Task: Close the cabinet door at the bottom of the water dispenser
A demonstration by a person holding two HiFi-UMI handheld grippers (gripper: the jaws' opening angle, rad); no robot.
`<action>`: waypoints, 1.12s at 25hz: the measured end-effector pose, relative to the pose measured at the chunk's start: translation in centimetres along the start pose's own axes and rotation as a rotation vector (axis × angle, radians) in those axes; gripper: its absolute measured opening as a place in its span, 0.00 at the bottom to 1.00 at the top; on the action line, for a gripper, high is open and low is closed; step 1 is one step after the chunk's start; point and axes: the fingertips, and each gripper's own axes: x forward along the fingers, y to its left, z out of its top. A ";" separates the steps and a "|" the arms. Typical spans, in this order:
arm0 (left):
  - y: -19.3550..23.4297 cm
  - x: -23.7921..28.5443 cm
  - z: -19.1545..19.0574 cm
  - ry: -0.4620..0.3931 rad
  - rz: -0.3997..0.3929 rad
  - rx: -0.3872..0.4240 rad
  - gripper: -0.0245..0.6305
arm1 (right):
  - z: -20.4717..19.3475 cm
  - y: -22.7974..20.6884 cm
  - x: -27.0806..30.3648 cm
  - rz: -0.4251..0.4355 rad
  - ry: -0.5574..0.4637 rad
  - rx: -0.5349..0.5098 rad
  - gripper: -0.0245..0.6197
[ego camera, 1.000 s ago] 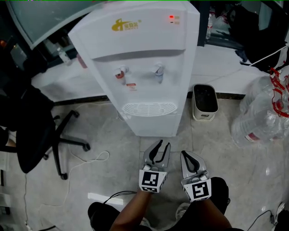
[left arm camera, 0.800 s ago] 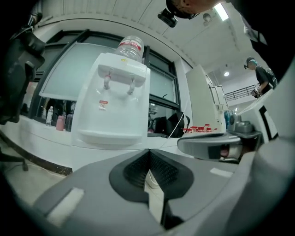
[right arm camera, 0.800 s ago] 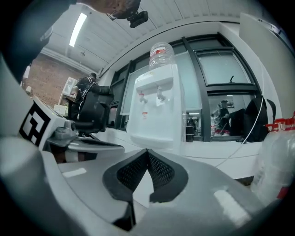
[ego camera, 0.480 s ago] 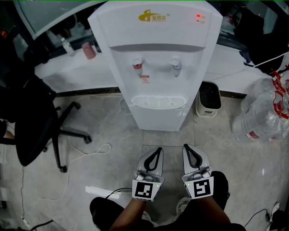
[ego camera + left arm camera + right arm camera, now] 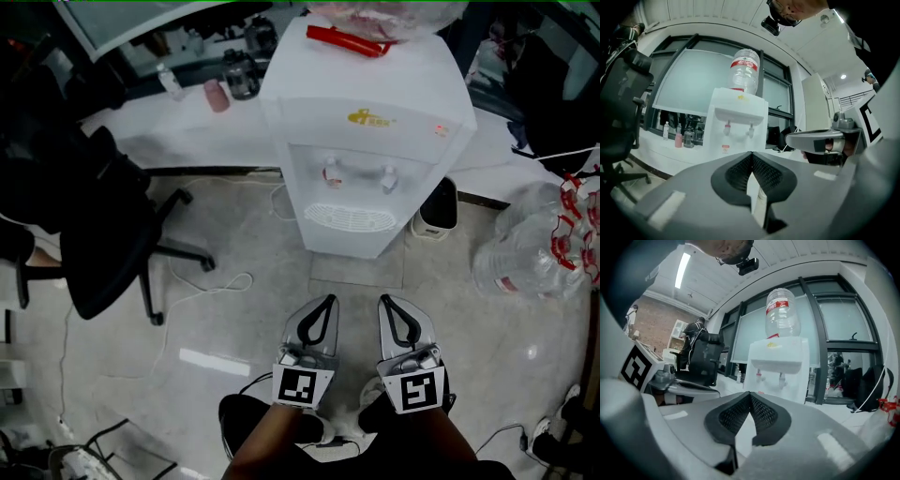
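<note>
Grey marbled floor tiles (image 5: 234, 309) all round, with a white ledge (image 5: 187, 131) running under the window at the far edge. Far left there's a black office chair (image 5: 103, 244), then a pink bottle (image 5: 217, 96) up on the ledge.

The water dispenser (image 5: 375, 141) stands at the floor's far edge, a bit right of centre. It's white and boxy, with two taps, the left one red (image 5: 330, 172), over an oval drip grille (image 5: 352, 217). An upturned clear bottle (image 5: 744, 70) with a red label sits on top. There's a gold logo (image 5: 372, 118) on the front, too small to read, and same goes for the bottle label. The cabinet door at the bottom is hidden from every view, so I can't tell how it sits.

A small bin (image 5: 435, 211) is just right of the dispenser, with big clear jugs (image 5: 534, 258) further right.

The left gripper (image 5: 325, 302) and right gripper (image 5: 385, 302) are side by side at the near edge. They're well apart from the dispenser and both pointing at it. Both have their jaws pressed together on nothing. Each carries a black-and-white marker cube (image 5: 302, 386).
</note>
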 end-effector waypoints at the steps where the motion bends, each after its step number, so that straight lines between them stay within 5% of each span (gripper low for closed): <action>1: -0.3 -0.3 2.1 0.008 -0.002 0.000 0.06 | 2.2 -0.1 -0.1 0.004 0.005 0.005 0.04; 10: -2.6 -2.1 23.7 0.005 -0.019 -0.011 0.06 | 23.2 -0.8 -1.4 0.046 0.007 0.037 0.04; 15: -4.6 -3.3 32.2 0.006 -0.043 0.053 0.06 | 31.7 -1.9 -3.6 0.064 -0.035 -0.020 0.04; 21: -5.2 -5.5 36.5 -0.006 -0.008 0.063 0.06 | 37.8 -2.6 -6.1 0.059 -0.094 -0.044 0.04; 28: -6.1 -8.2 38.1 0.009 0.005 0.056 0.06 | 39.2 -2.0 -8.4 0.036 -0.085 -0.067 0.04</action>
